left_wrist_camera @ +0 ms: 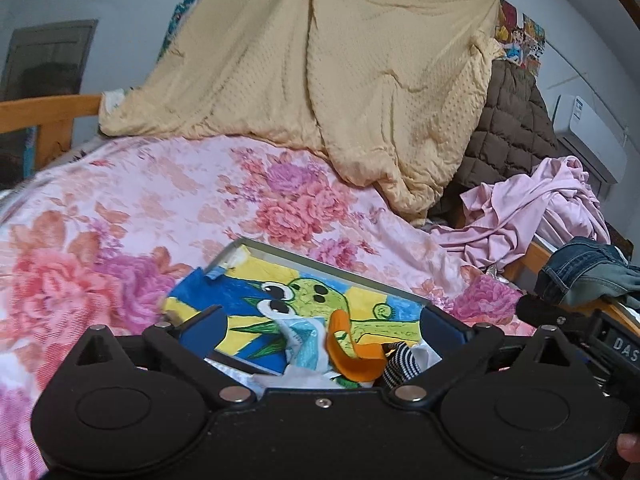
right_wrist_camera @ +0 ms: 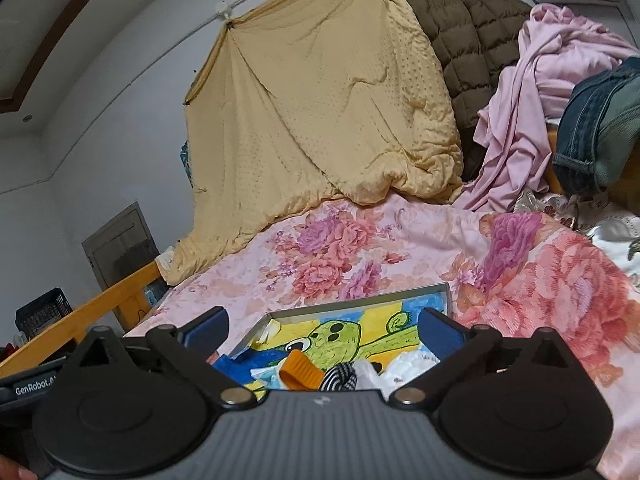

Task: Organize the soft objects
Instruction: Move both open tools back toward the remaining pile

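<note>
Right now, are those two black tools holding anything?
No. The left tool and right tool are both open, hovering over the framed green cartoon painting without gripping it or the small soft things lying on it.

Framed cartoon painting (left_wrist_camera: pixel 320 296) of a green creature lies flat on the bed, w/ grey metal rim. Wooden bed rail (right_wrist_camera: pixel 76 320) runs along the side. Wall AC unit (left_wrist_camera: pixel 592 136) at the far end (label unreadable). Dark crate (right_wrist_camera: pixel 42 314) and grey cabinet door (right_wrist_camera: pixel 120 244) beyond the rail.
</note>
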`<state>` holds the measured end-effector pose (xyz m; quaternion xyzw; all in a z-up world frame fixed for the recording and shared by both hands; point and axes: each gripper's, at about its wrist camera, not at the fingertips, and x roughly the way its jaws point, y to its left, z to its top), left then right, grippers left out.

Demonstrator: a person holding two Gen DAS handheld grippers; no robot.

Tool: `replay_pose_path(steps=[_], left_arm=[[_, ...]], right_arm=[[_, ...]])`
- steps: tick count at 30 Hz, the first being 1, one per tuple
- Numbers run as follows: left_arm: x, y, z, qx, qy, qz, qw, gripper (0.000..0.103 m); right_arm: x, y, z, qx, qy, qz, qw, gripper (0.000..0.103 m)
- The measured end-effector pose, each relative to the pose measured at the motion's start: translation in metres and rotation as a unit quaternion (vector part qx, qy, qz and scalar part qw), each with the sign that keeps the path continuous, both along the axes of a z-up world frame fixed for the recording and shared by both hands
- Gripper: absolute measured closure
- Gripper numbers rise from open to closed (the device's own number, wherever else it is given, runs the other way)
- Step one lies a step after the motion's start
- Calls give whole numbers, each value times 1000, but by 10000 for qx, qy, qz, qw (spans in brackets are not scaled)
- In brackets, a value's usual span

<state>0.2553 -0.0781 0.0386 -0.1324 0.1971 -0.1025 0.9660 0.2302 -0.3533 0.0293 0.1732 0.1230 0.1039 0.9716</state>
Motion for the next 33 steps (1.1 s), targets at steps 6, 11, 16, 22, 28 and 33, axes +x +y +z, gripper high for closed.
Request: replay_pose_path(steps=[6, 11, 16, 22, 28, 33], left_arm=[[-35, 13, 1, 30, -100, 184, 9998, 1], [-63, 25, -2, 59, -111, 289, 9995, 1], [-91, 40, -8, 88, 21, 450, 9989, 1], [-121, 58, -16, 149, 158, 589, 9980, 1], [-146, 69, -22, 157, 287, 686, 9971, 1], [-161, 78, -29, 212, 474, 719, 9961, 1]], right_arm=[[-33, 17, 2, -271, -23, 119, 9996, 0], [-59, 33, 3, -487, -21, 273, 9984, 0], [-79, 43, 2, -531, 6, 378, 9979, 0], [-99, 52, 0, -582, 61, 484, 9971, 0], [-115, 63, -4, -647, 211, 603, 9959, 0], [-126, 75, -9, -792, 318, 764, 9934, 0]])
